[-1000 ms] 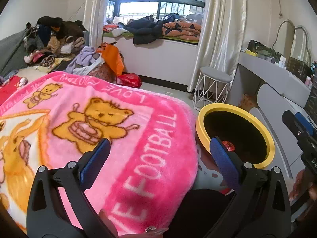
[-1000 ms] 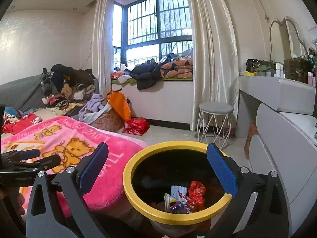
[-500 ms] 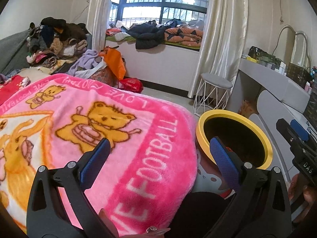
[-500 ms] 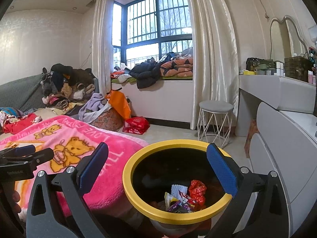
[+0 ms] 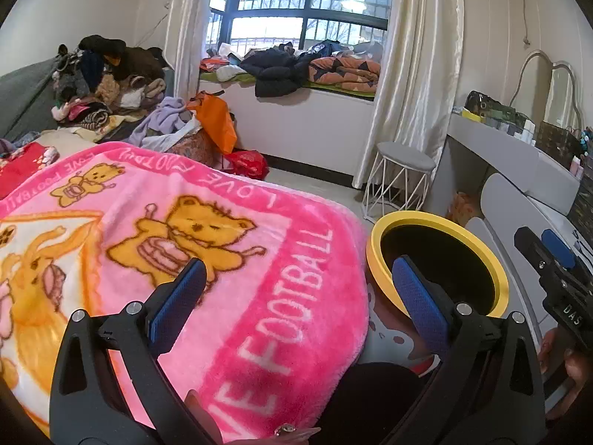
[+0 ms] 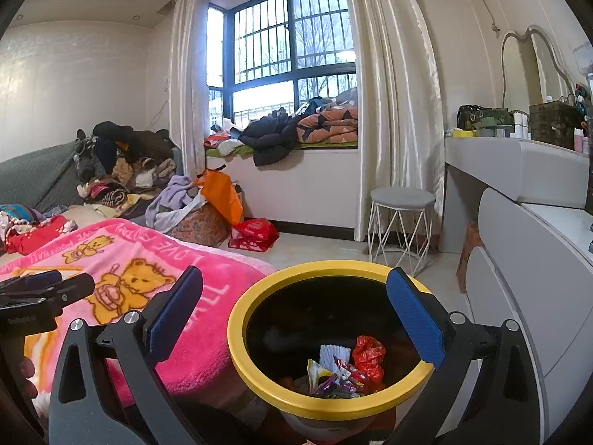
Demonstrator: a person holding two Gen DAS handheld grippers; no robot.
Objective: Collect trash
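Pink blanket [image 5: 185, 244] fills left view's lower left; left gripper [image 5: 296, 296] gaping, empty, raised slightly since a second ago; bin [image 5: 437, 259] lower right.

Right view: right gripper [image 6: 292, 315] likewise apart over bin's upright mouth, wrappers [image 6: 344, 367] heaped inside, none elongated; drop apparently finished.

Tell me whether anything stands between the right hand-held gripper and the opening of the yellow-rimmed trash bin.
Nothing visible does. The right hand-held gripper hangs open and empty just over the yellow-rimmed round trash bin, whose mouth is uncovered, with crumpled wrappers at the bottom. The pink bear-print fleece blanket lies beside the bin, not over it.
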